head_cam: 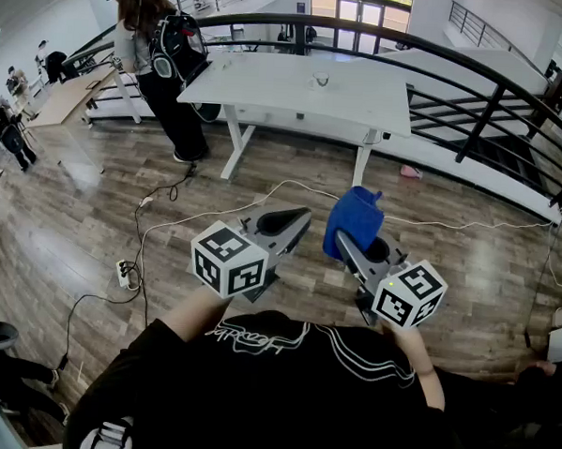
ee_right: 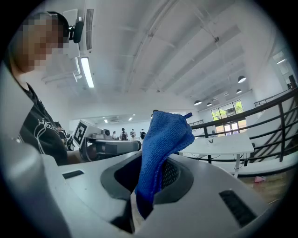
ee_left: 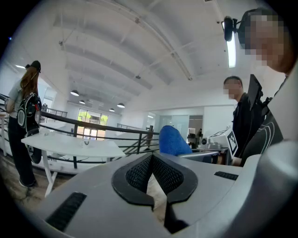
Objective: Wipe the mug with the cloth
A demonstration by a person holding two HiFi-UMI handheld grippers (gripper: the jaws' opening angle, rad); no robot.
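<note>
While the person stands back from the work surface, the right gripper (ee_right: 149, 183) has its two grey jaws pressed onto a fold of the blue terry cloth (ee_right: 163, 139). The cloth therefore rises out of the dark ribbed pads as a loose crest instead of hanging down. Held by its lower edge like this, it leaves a soft free end ahead of the jaws, which looks suited to rubbing round a curved wall.

The left gripper (ee_left: 152, 158) has its jaws brought together with nothing between them; only floor shows through the small gap behind the meeting tips. It seems kept free so that it can take hold of the vessel and steady it during the wipe, though it will have to open first.

In the head view both grippers sit side by side in front of the chest. They are near each other but not touching, and both point forward toward the white rectangular table (head_cam: 269, 92).

What appears to be the small clear mug (head_cam: 321, 79) stands upright near the middle of that table, well apart from both grippers across a stretch of wooden plank floor (head_cam: 93, 228). It is too small to tell whether it has a handle.

No wiping has begun, and this reads as the approach. A white cable (head_cam: 216, 209) trails over the floor between the person and the table, so footing is the likely hazard. Someone with a black backpack (head_cam: 178, 46) stands just beside the table's left end.
</note>
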